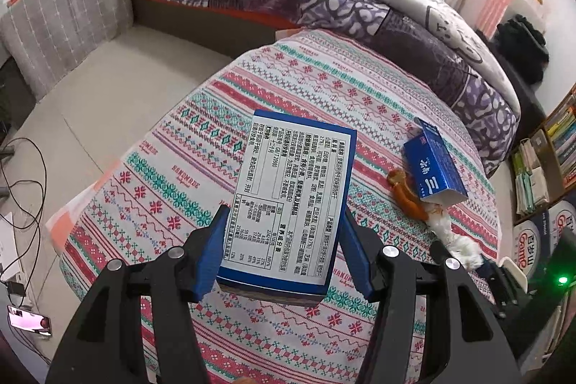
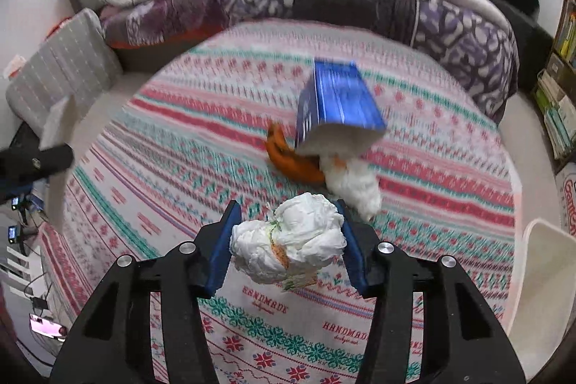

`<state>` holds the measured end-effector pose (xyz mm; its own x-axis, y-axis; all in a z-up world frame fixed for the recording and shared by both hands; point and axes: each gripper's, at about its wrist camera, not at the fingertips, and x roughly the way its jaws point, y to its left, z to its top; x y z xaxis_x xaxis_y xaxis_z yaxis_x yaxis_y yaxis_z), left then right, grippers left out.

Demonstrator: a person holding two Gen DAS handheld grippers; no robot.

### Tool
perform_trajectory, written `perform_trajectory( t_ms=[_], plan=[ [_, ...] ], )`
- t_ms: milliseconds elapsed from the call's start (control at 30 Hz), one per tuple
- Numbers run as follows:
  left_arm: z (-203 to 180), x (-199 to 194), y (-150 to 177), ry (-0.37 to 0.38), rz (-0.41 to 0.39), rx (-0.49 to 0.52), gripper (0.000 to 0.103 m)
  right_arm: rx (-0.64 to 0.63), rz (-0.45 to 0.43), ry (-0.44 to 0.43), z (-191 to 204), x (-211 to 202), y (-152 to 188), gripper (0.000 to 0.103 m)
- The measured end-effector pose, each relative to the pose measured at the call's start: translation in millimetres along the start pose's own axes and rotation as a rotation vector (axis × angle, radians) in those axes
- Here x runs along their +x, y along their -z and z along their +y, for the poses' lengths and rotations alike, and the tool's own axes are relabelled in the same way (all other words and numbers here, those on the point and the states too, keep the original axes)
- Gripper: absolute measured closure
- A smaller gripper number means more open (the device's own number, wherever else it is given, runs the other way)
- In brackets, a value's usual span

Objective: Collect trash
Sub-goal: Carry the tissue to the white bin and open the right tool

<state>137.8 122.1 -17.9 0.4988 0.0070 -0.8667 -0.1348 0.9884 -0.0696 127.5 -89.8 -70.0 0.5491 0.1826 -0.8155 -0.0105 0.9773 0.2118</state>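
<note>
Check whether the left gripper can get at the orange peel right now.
Probably not yet. The left gripper is shut on the box, so its jaws are full. The orange peel lies in the open on the cloth beside the blue carton, its end tucked under it.

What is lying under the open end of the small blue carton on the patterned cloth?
Orange peel and a crumpled white tissue poke out from under the small blue carton. How far they reach beneath it is hidden.
</note>
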Motion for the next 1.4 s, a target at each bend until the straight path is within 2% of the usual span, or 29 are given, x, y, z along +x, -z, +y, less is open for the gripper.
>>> perform_trajectory(
  t_ms=[233, 433, 933, 1400],
  plan=[
    [-12.9, -8.6, 0.7, -0.008, -0.067, 0.025, 0.045, 0.001, -0.089, 0.015, -8.5, -21.7, -8.3, 0.053],
    [-28.6, -15.7, 0.8, -0.001, -0.11, 0.049, 0.045, 0.021, -0.127, 0.034, -22.2, -35.9, -11.7, 0.053],
    [-74.0, -15.5, 10.0, 0.036, -0.126, 0.122, 0.045, 0.102, -0.155, 0.092, -71.5, -59.6, -12.4, 0.053],
    [-114.0, -11.8, 20.4, 0.071, -0.12, 0.189, 0.045, 0.19, -0.163, 0.189, -135.3, -83.5, -5.8, 0.052]
  ],
)
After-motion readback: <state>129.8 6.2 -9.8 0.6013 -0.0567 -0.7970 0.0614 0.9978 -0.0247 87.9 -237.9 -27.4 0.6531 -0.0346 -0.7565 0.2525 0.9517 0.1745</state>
